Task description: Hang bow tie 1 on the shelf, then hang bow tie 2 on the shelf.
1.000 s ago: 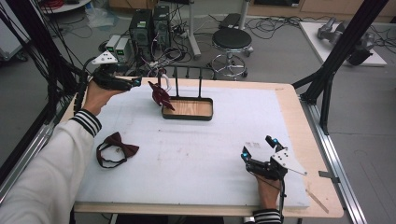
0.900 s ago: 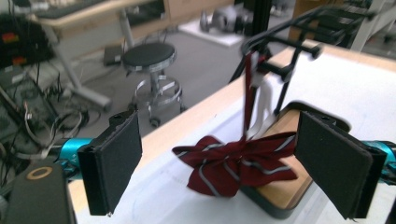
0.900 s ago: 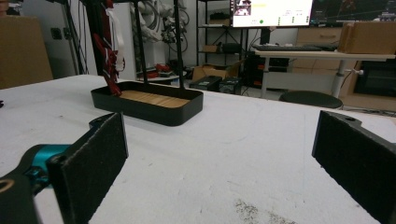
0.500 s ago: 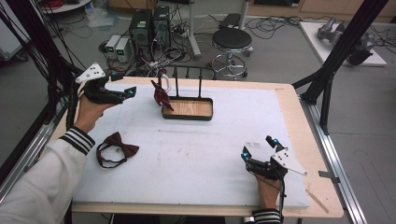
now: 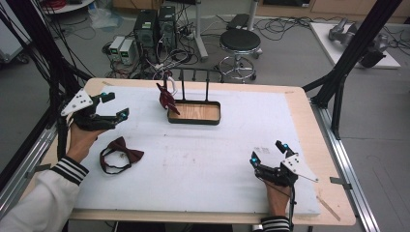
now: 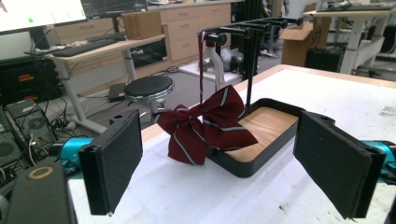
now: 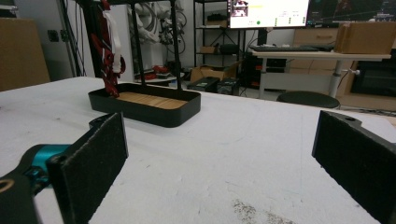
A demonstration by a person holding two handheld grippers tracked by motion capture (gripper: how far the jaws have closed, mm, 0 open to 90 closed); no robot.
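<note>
While the right gripper (image 5: 267, 153) sat near the table's front edge, jaws wide apart w/ nothing in them, the second bow tie (image 5: 120, 152) lay flat on the white mat (image 5: 232, 145) just below the left gripper (image 5: 113, 105), also gaping and empty. Farther back a striped bow tie (image 6: 205, 123) hung off the rack (image 6: 252, 28), draped by the tray (image 5: 194, 119). Imo the risk: grabbing only the floppy strap, so the tie slips or snags a peg and tips the rack. No readable labels anywhere tbh.
</note>
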